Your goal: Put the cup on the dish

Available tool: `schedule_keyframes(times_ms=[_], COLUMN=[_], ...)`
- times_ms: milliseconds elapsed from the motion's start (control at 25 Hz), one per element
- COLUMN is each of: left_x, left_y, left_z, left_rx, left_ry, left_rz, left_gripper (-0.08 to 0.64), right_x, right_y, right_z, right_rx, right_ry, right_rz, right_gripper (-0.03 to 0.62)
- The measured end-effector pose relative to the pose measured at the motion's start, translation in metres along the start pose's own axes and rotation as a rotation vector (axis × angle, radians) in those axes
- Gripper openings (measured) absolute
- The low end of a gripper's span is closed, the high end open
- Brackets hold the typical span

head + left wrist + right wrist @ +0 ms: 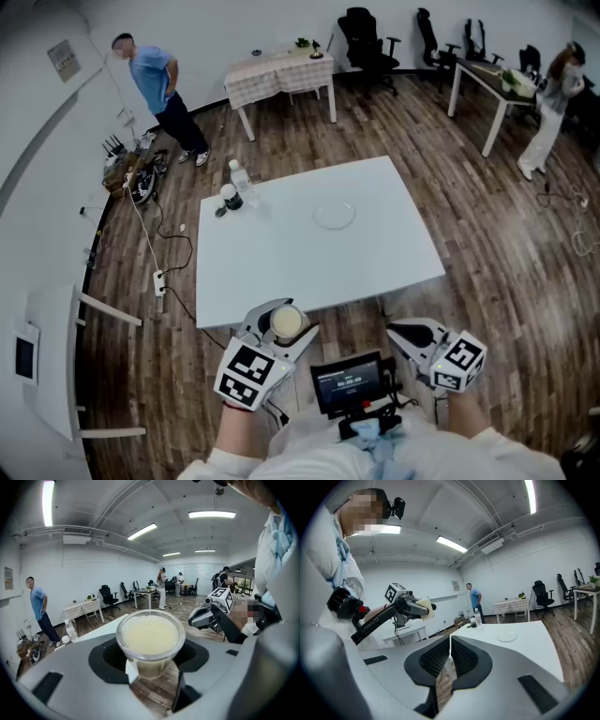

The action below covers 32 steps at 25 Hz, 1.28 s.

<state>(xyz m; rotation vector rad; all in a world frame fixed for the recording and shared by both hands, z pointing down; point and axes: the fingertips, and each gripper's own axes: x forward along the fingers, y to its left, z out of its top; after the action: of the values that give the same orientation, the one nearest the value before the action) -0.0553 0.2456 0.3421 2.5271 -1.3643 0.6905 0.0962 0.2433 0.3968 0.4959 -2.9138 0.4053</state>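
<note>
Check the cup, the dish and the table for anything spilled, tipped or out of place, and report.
Nothing stands out. The cup sits upright in the left gripper, full of pale liquid, with no spill in sight. The dish lies flat on the white table, and the bottle at its far corner stands upright.

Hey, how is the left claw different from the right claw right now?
The left claw is shut on the cup of pale liquid; the right claw holds nothing. The left claw's jaws stand a cup's width apart; the right claw's jaws are pressed together. Both are at the near side of the table, well short of the dish.
</note>
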Motion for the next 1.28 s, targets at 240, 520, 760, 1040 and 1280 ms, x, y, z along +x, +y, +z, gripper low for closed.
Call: schedule_keyframes(times_ms=[240,520,760,1040,1280], left_x=[0.005,0.008,0.006,0.009,0.010], left_y=[-0.001,-0.004,-0.002,-0.006,-0.008], left_z=[0.001,0.003,0.006,0.006,0.008], left_rx=[-0.001,-0.006,-0.011,-0.015,-0.013], left_ry=[-0.007,-0.007,-0.010,-0.013,-0.007], left_rz=[-0.007,-0.008,-0.007,-0.015,-0.017], left_gripper=[0.253,0.253,0.253,0.253,0.253], right_x=[-0.003,-0.002,0.006,0.004,0.003], right_y=[-0.005,-0.003,0.015,0.011,0.009], right_z=[0.008,0.017,0.014,0.017,0.020], right_rx=[0.041,-0.083,-0.134,-0.108,-0.085], right_ry=[-0.031,-0.035,0.000,-0.025,-0.027], right_rz=[0.003,0.009,0.088,0.093,0.094], right_gripper=[0.035,0.037,0.037,0.037,0.037])
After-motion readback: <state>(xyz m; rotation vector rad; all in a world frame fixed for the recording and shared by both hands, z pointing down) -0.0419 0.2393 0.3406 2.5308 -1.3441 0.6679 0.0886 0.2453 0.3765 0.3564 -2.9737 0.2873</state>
